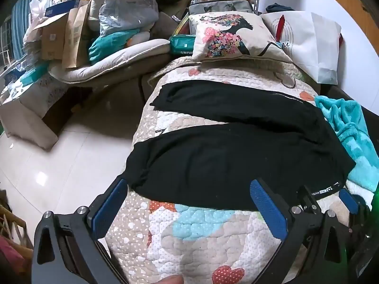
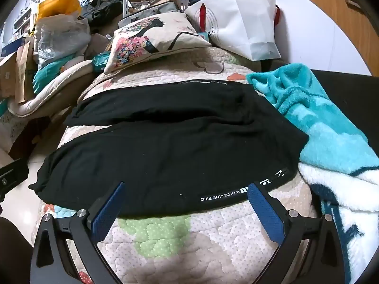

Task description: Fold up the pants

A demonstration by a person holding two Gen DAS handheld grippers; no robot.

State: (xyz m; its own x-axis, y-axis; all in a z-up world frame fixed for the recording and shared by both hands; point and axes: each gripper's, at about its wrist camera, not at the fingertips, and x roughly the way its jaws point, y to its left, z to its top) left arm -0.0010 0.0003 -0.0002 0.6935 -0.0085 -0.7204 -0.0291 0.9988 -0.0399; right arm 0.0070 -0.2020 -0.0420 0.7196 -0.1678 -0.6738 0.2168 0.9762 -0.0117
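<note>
Two close wrist views over the quilt (image 1: pixel 201 232), both sharing the black pants (image 2: pixel 165 151).

Pants (image 1: pixel 236 156): matt black knit cloth. Quilt (image 1: pixel 201 232): stitched, puckered cotton. Floor (image 1: pixel 59 156): glossy tile. Blanket (image 2: pixel 331 127): fluffy fleece.

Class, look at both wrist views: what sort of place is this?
Probably a cluttered room at home: black pants spread on a quilt, a pillow behind, and bags piled beside.
</note>
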